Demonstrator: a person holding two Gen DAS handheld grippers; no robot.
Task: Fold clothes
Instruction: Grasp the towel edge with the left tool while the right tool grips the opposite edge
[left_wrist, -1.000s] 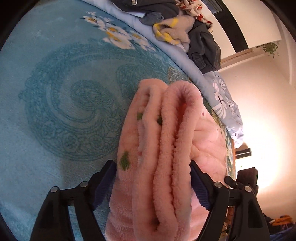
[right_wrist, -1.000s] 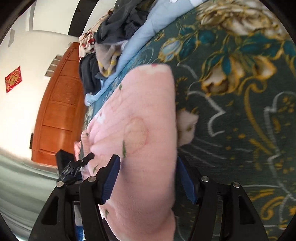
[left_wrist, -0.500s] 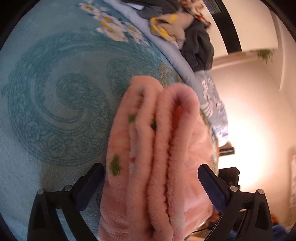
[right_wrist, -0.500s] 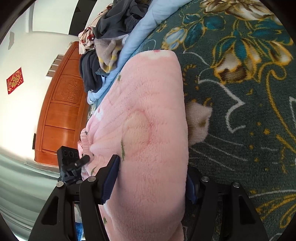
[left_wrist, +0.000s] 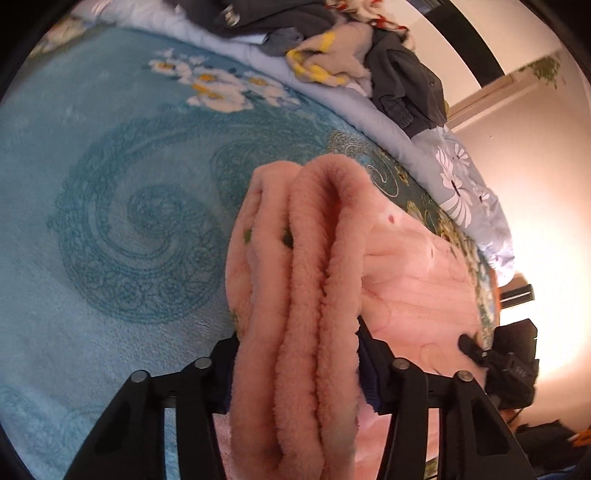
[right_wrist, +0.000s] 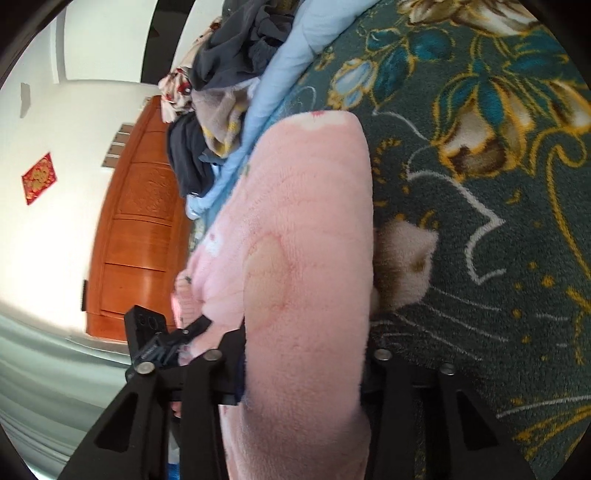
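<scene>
Now we close both tongs, left tongs (left_wrist: 295, 369) and right tongs (right_wrist: 303, 354), on the folded pink fleece garment (left_wrist: 306, 295), whose long axis runs between them across the bed (left_wrist: 110, 221).

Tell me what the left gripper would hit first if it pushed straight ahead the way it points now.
The folded pink fleece garment: the left gripper is closing on its bunched layers. Beyond that, probably the blue patterned blanket, though depth is unclear.
</scene>
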